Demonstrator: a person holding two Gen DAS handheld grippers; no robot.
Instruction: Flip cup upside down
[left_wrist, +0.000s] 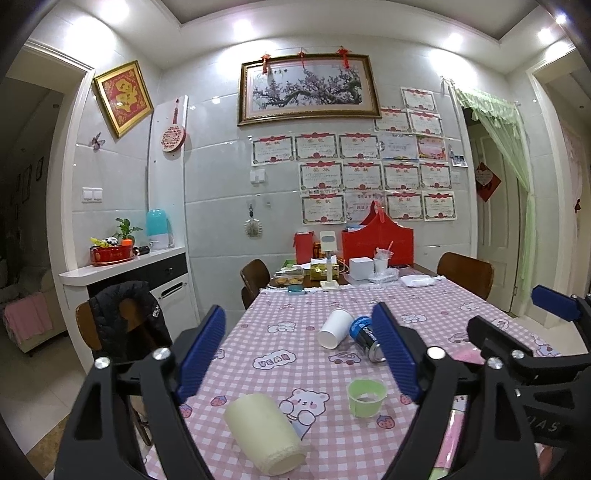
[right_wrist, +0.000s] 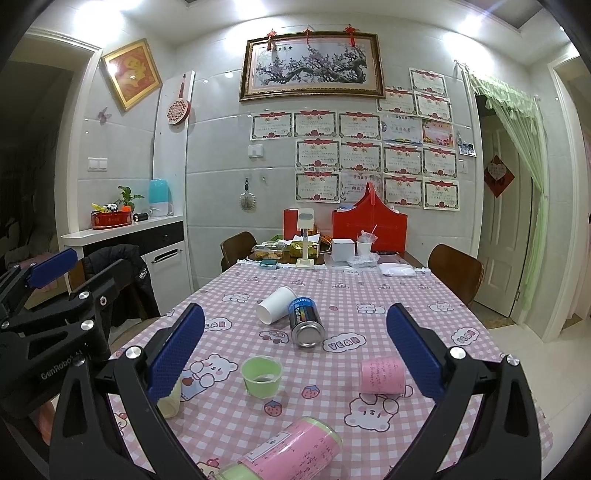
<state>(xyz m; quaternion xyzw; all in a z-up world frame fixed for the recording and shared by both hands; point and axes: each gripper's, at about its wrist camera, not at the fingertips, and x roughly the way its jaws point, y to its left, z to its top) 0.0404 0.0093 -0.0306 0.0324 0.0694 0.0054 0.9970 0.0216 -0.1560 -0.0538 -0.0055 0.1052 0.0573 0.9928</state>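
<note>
A small green cup (left_wrist: 366, 398) stands upright, mouth up, on the pink checked tablecloth (left_wrist: 295, 325); it also shows in the right wrist view (right_wrist: 261, 376). My left gripper (left_wrist: 299, 354) is open and empty, held above the table behind the cup. My right gripper (right_wrist: 295, 356) is open and empty, also above the table with the green cup between its fingers in view. A white paper cup (left_wrist: 334, 328) lies on its side further back, seen in the right wrist view (right_wrist: 275, 304) too.
A blue-and-silver can (right_wrist: 306, 323) lies next to the white cup. A cream cylinder (left_wrist: 264, 434) lies near the front left. A pink cup (right_wrist: 382, 376) and a pink canister (right_wrist: 291, 450) lie on the right. Boxes and clutter (left_wrist: 354, 254) fill the far end. Chairs (left_wrist: 465, 273) stand around the table.
</note>
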